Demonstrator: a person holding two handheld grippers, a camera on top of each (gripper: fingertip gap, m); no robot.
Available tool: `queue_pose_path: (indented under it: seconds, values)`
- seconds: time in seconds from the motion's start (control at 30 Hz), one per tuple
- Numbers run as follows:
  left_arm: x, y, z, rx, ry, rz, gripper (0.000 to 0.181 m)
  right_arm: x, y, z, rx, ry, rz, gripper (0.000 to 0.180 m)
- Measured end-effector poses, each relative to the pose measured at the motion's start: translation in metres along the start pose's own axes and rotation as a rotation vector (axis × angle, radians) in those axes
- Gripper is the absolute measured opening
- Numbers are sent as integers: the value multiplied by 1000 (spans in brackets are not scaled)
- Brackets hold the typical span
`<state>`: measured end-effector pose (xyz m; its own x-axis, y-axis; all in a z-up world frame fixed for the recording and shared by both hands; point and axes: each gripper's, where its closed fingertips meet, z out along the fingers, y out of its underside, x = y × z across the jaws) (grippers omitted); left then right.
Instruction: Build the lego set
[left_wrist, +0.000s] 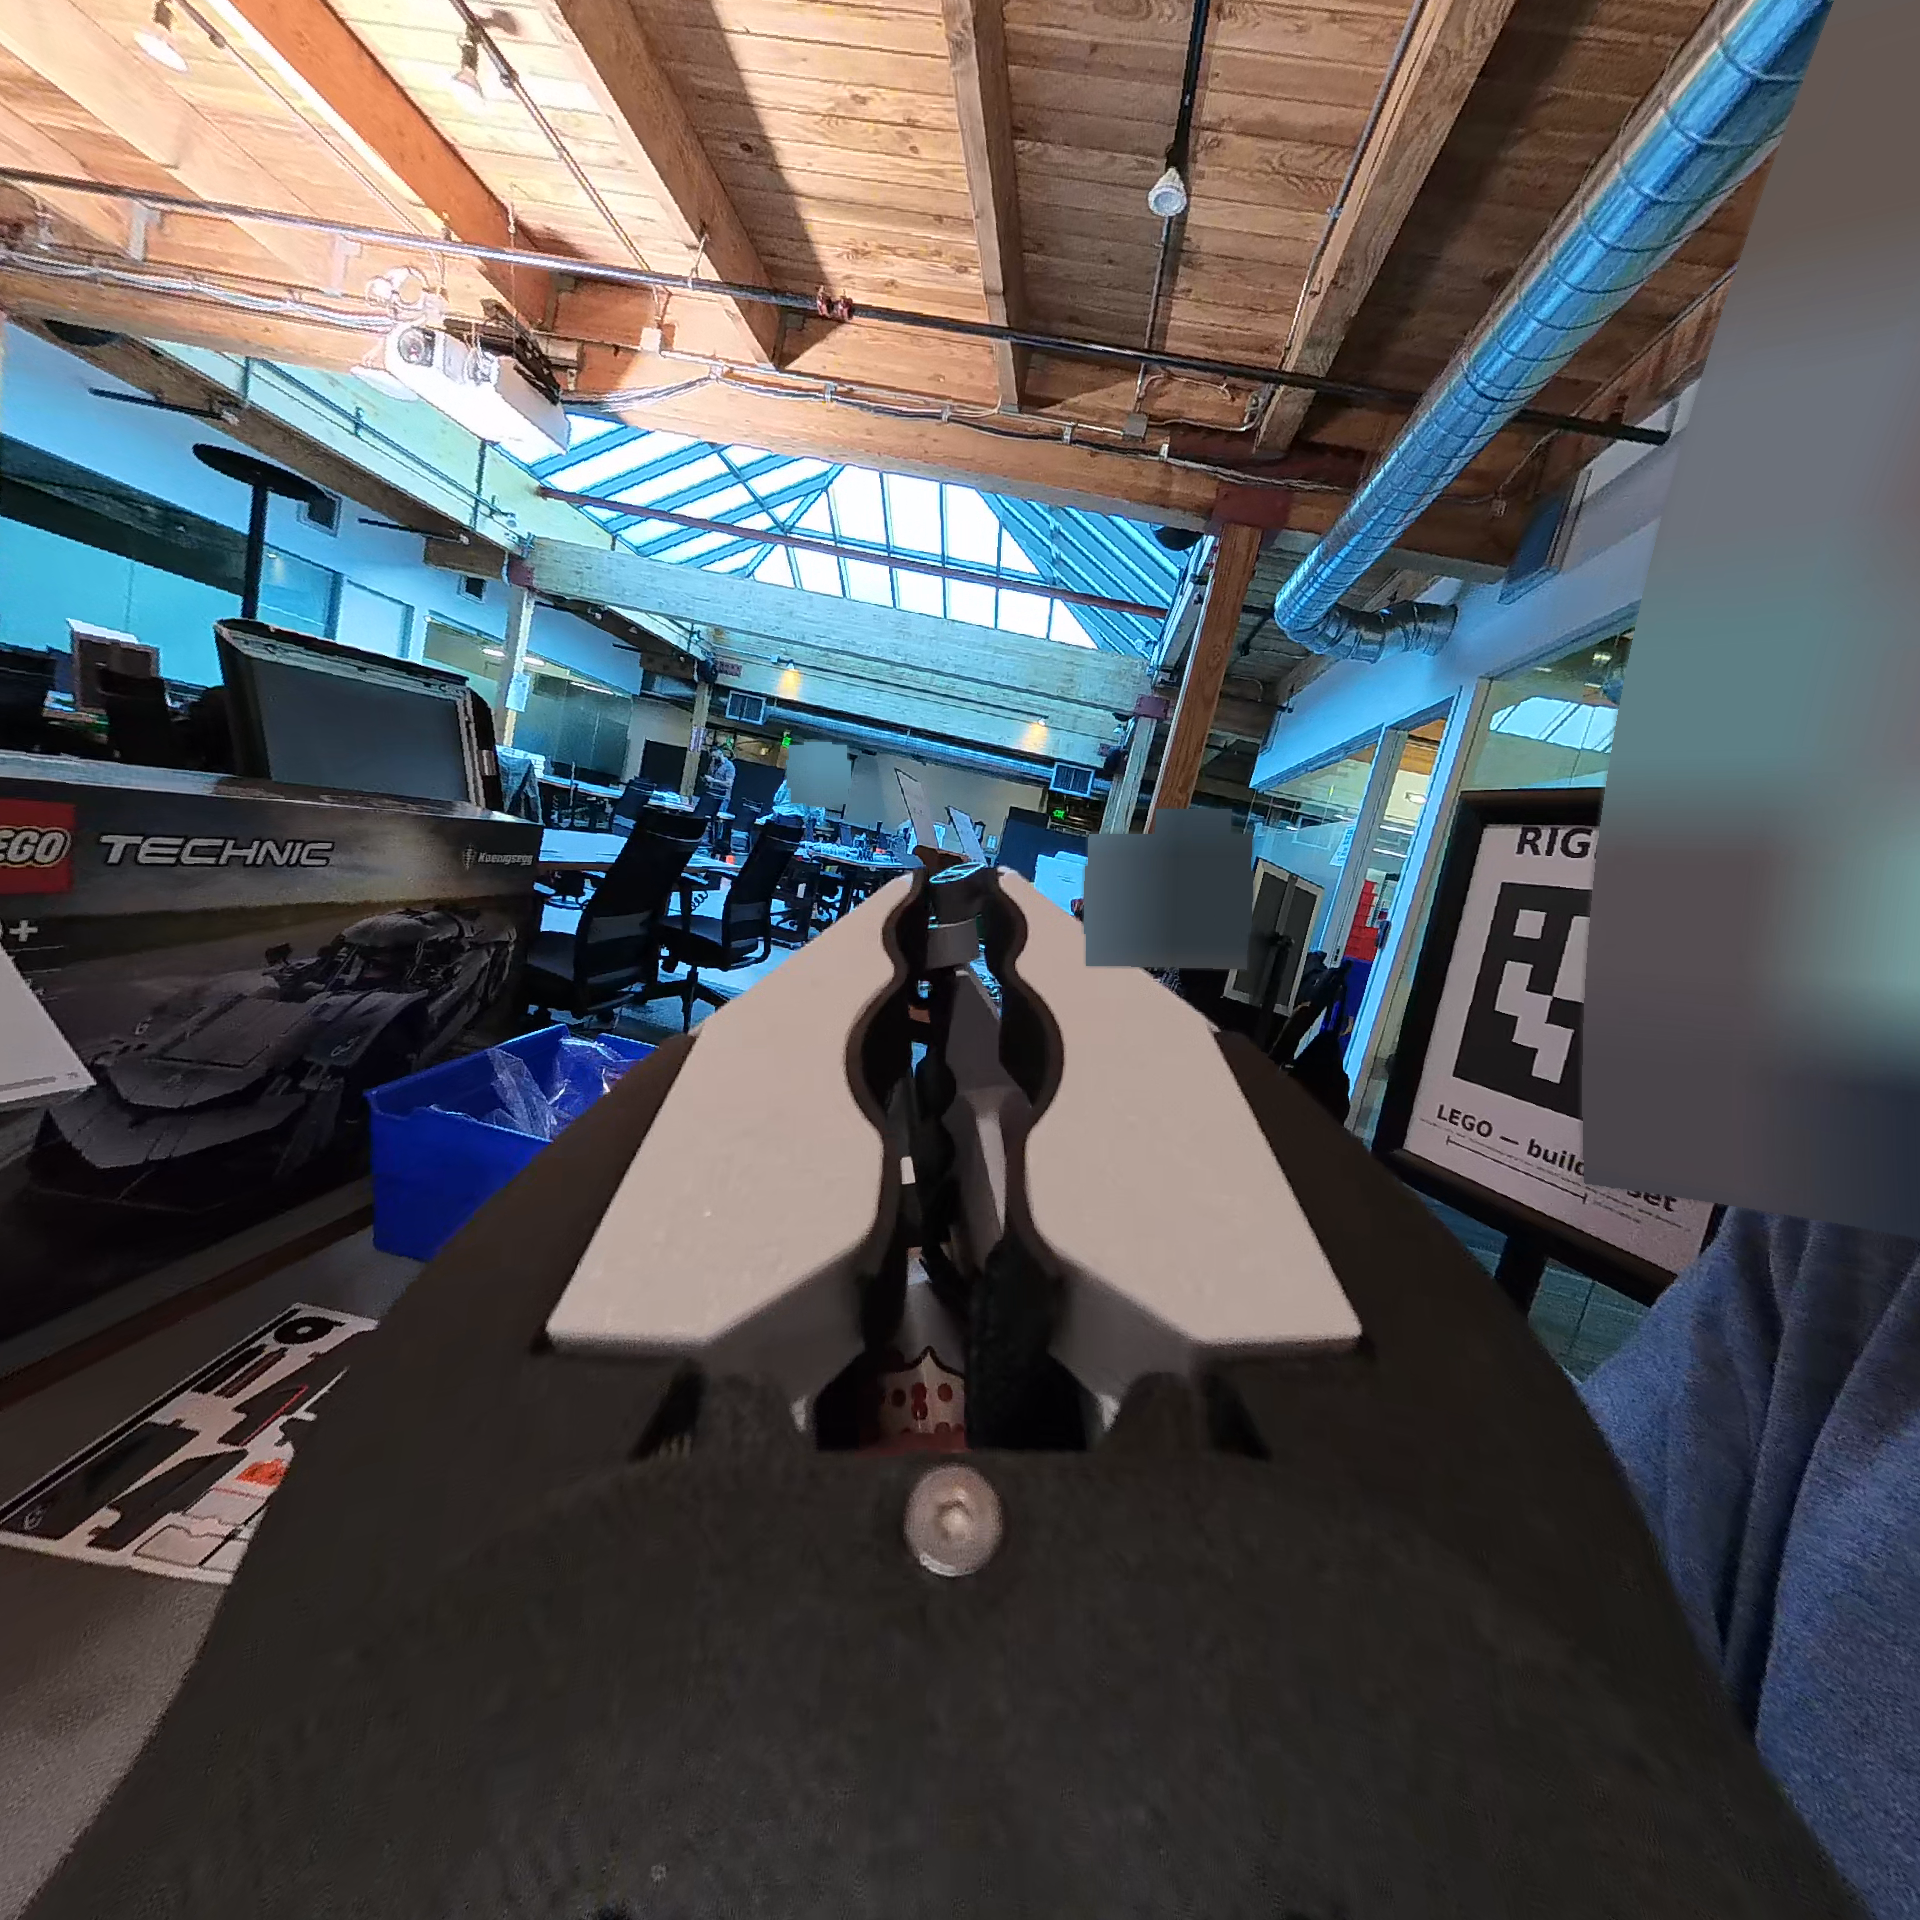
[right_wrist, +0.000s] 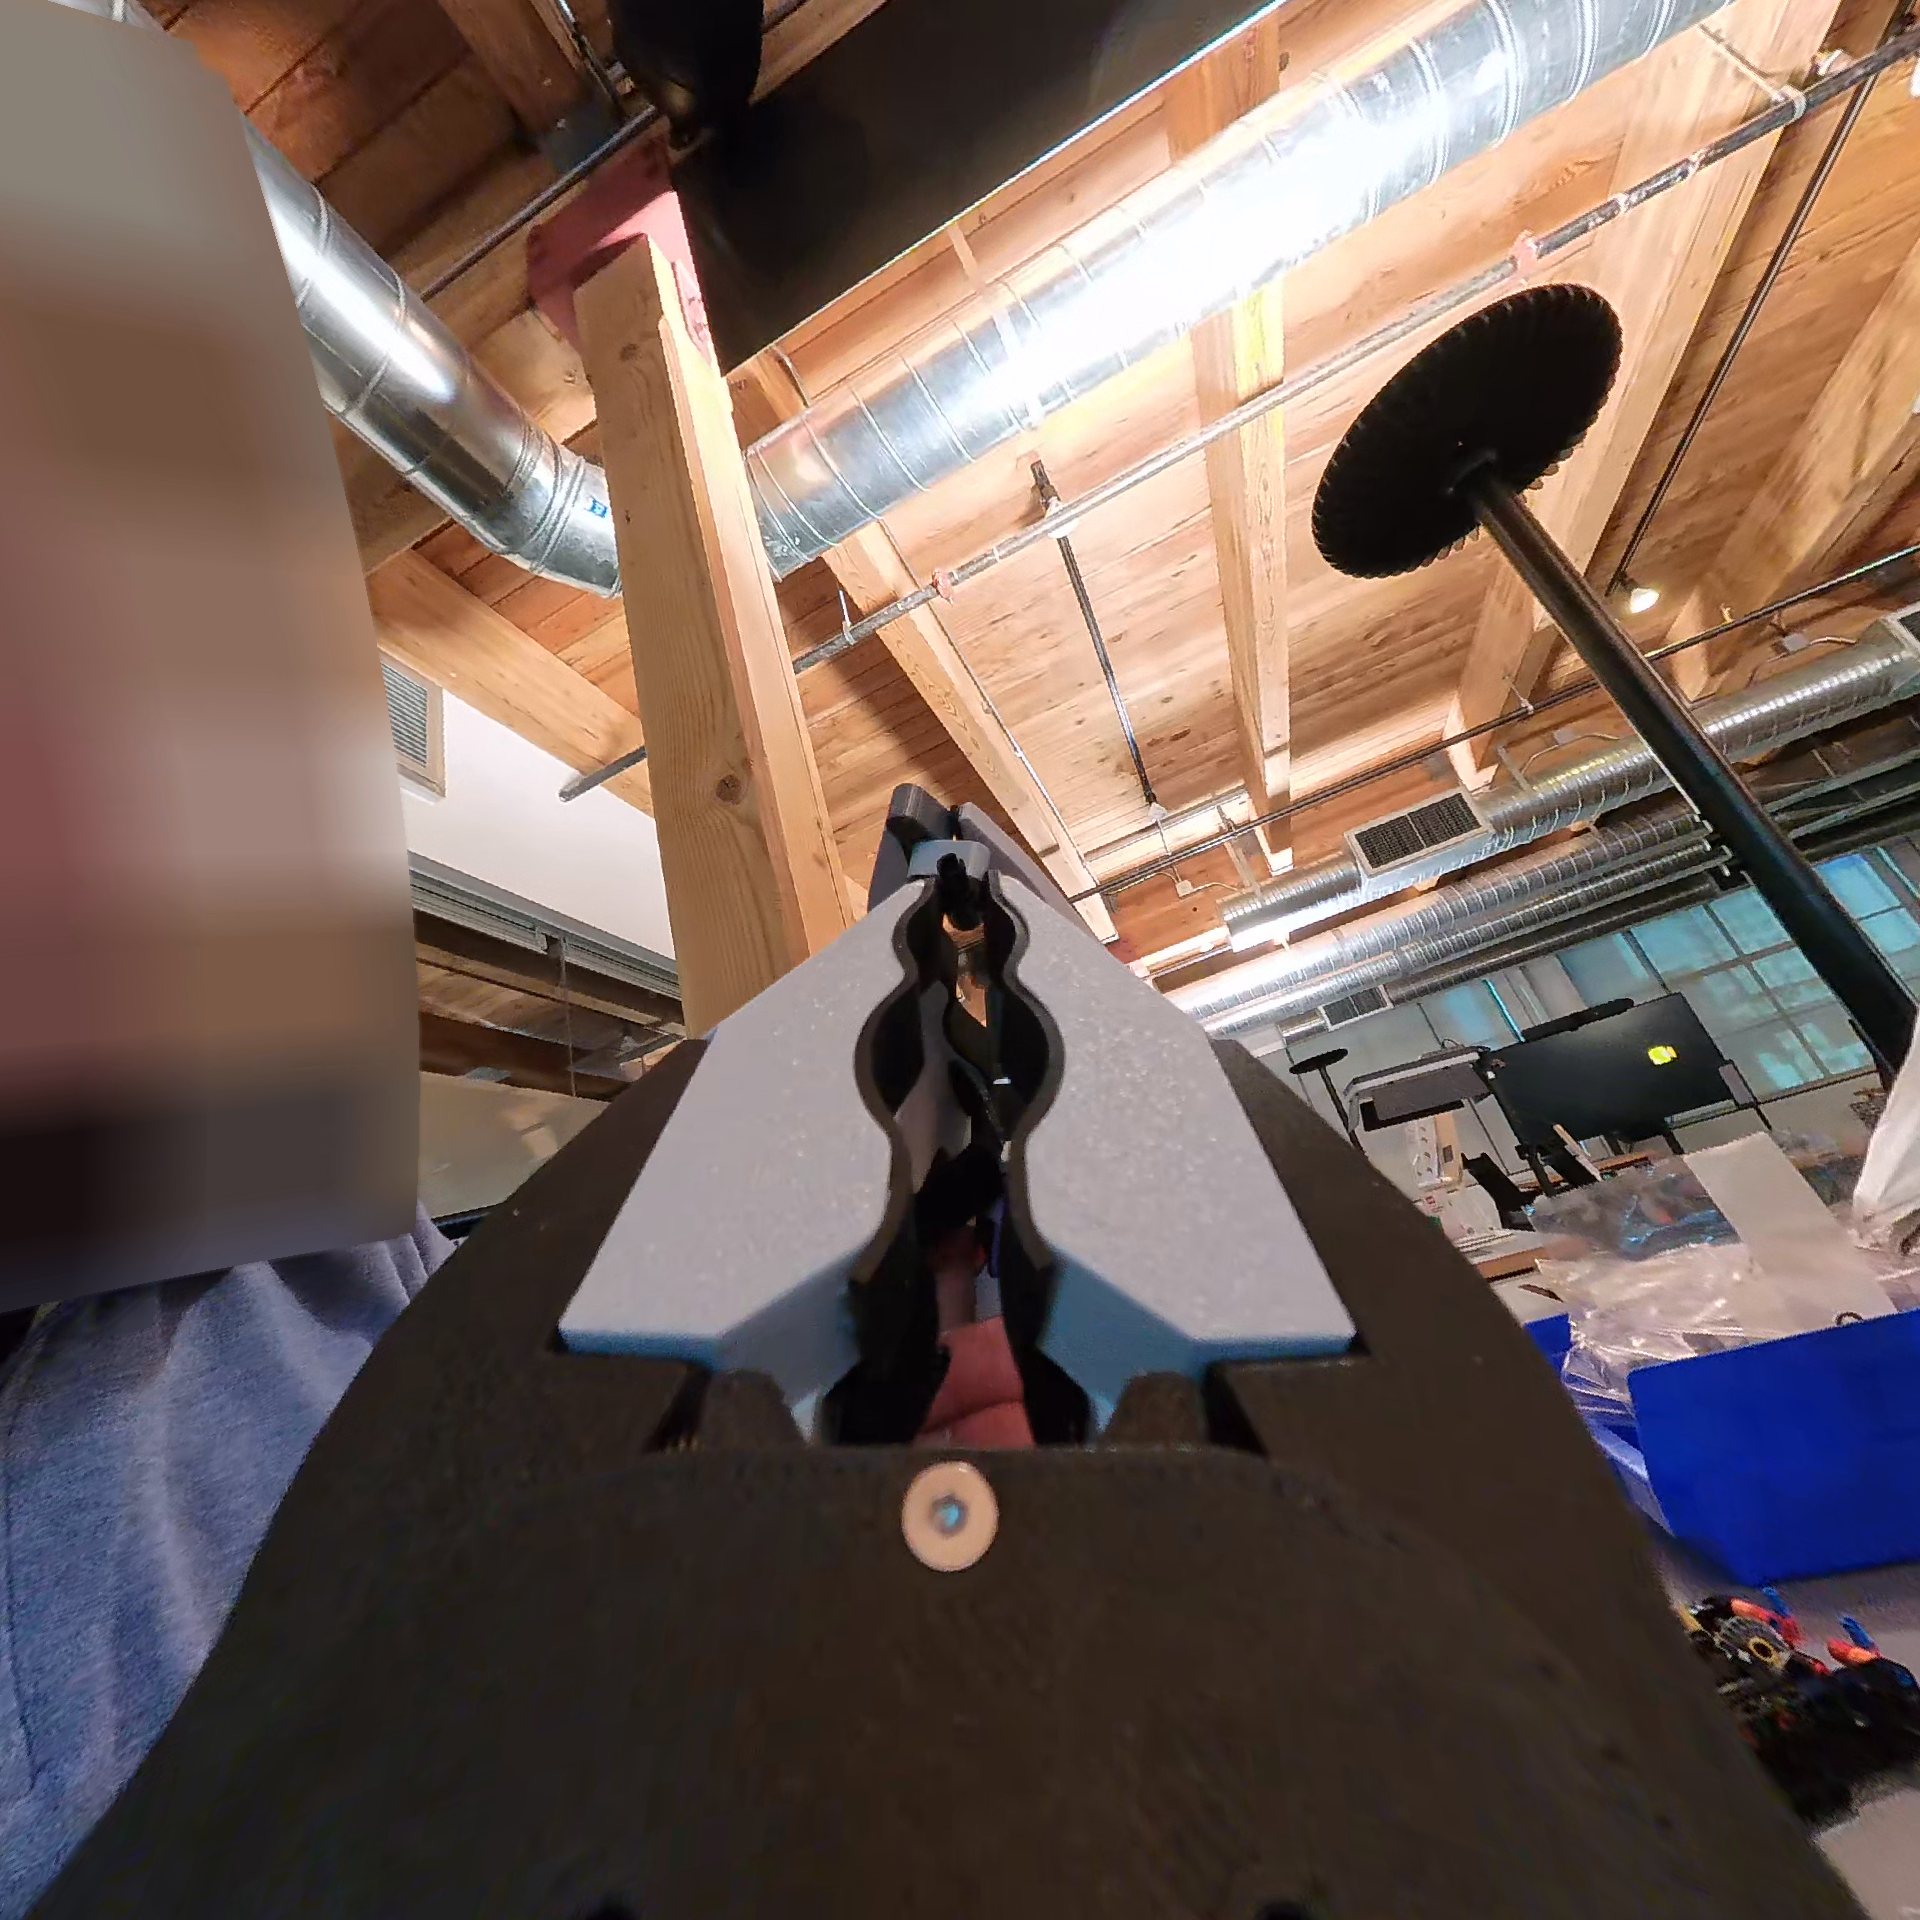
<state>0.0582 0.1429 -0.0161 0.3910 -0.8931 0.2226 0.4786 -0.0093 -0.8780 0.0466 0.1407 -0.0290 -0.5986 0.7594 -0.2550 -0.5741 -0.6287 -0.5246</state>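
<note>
Left gripper (left_wrist: 958, 902), matte black body with grey wavy-edged fingers, was tilted up; jaws pinched a grey-and-black lego assembly (left_wrist: 954, 914), long axis toward 12 o'clock. Right gripper (right_wrist: 956, 883) likewise clamped a lego piece (right_wrist: 951, 864). Glossy lego box (left_wrist: 249, 966) at 9, blue bin (left_wrist: 457, 1153) beside.

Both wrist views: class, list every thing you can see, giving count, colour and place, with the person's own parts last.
Set box: one, dark, left of left view.
Bin: one, blue, beside the box, holding clear bags.
Sticker sheet: one, white and black, lower left on table.
Framed sign: one, black and white, right of left view.
Small lego piece: one, grey, at left gripper's tips.
Assembly: one, black with orange, lower right of right view.
Left gripper: grey fingers, closed.
Right gripper: grey fingers, closed.
Sleeve: blue.
</note>
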Motion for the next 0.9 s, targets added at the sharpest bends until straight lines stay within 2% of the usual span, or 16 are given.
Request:
queue_pose_path:
  seconds: [0.4,0.5,0.67,0.9]
  values:
    - [-2,3,5,2,-6,1,7,1,-2,-1,-2,15,-16,5]
    - [-6,-3,-1,37,-19,-11,13,1,-5,-2,10,18,-23,5]
    - [-13,-6,-4,-5,-94,36,17,2,-6,-3,5,36,-47,5]
    - [-10,1,2,-168,-292,230,33,10,-7,-4,-97,217,-313,5]
